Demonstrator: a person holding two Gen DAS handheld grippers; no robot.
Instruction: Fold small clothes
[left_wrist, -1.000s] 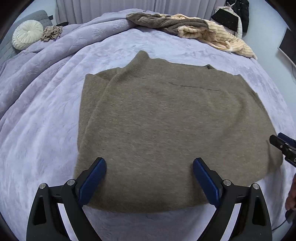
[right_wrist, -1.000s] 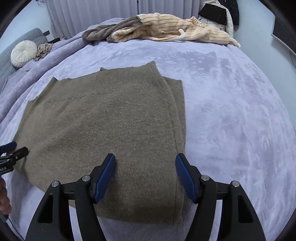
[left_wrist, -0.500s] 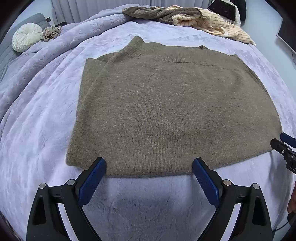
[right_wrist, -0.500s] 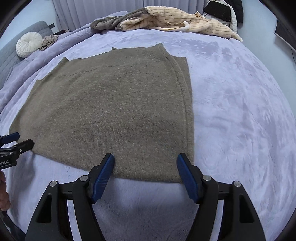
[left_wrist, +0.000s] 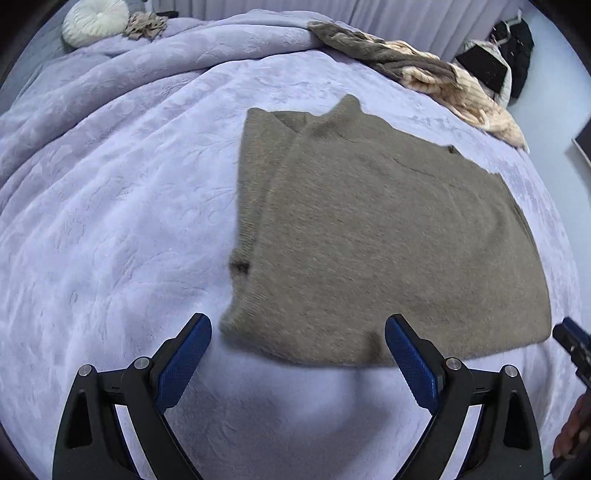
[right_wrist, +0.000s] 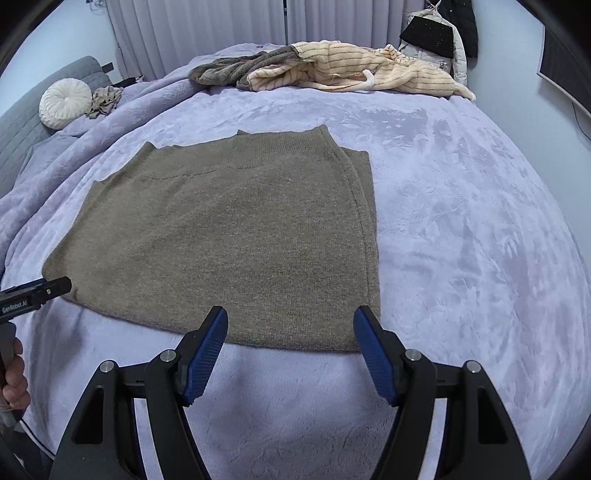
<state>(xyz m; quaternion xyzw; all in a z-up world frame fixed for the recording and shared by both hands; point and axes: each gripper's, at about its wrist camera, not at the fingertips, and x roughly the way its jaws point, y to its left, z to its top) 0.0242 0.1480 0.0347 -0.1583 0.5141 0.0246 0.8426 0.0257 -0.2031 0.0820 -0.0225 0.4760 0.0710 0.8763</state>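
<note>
An olive-brown knit sweater (left_wrist: 388, 236) lies flat on the lilac bedspread (left_wrist: 110, 221), sleeves folded in along its sides. It also shows in the right wrist view (right_wrist: 236, 236). My left gripper (left_wrist: 298, 356) is open and empty, just short of the sweater's near hem toward its left corner. My right gripper (right_wrist: 291, 350) is open and empty at the near hem by the right corner. The left gripper's tip shows at the left edge of the right wrist view (right_wrist: 40, 291). The right gripper's tip shows at the right edge of the left wrist view (left_wrist: 574, 341).
A pile of beige striped and grey-brown clothes (right_wrist: 332, 70) lies at the far edge of the bed. A round white cushion (right_wrist: 64, 103) and a small crumpled cloth (right_wrist: 105, 99) sit far left. Dark items (right_wrist: 439, 33) hang by the far wall.
Both grippers have pulled back from over the sweater to its near hem. The left wrist view has swung left and tilted, with the sweater now to the right. Both stay open.
</note>
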